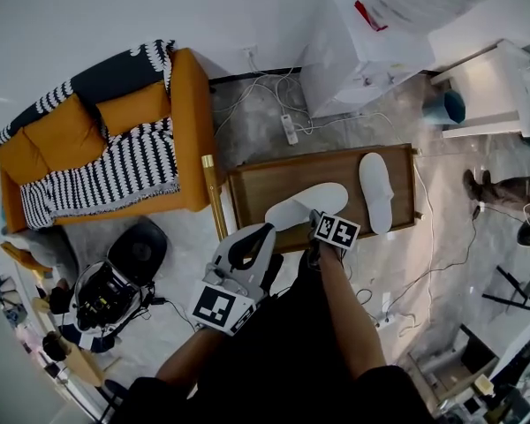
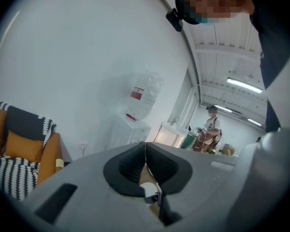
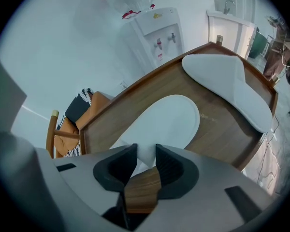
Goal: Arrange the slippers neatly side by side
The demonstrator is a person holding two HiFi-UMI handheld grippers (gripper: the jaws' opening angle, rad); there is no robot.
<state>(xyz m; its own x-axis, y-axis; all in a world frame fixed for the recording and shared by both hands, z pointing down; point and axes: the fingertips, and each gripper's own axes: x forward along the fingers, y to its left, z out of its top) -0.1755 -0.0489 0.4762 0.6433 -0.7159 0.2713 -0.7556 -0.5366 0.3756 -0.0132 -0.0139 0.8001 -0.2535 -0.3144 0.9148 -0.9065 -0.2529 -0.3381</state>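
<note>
The nearer slipper [image 1: 305, 203] is lying slantwise on the wooden desk [image 1: 274, 179]. Its long axis is running from the front edge by me up and away to my right, and its near end is sitting right at my right gripper [image 1: 313, 225]. Those jaws are standing apart, with the slipper's white edge just reaching in between them and not being pinched. The second slipper [image 1: 376, 191] is resting further right on the desk, pointing straight away from me and apart from the first one. So the two are not lying parallel, and I judge the nearer one is needing a swing round and a move to the right. Bare wood is lying between them, with nothing blocking. My left gripper [image 1: 263, 235] is hanging off the desk's front edge, jaws clenched on nothing. A sofa [image 1: 115, 140] is standing well off to my left.
</note>
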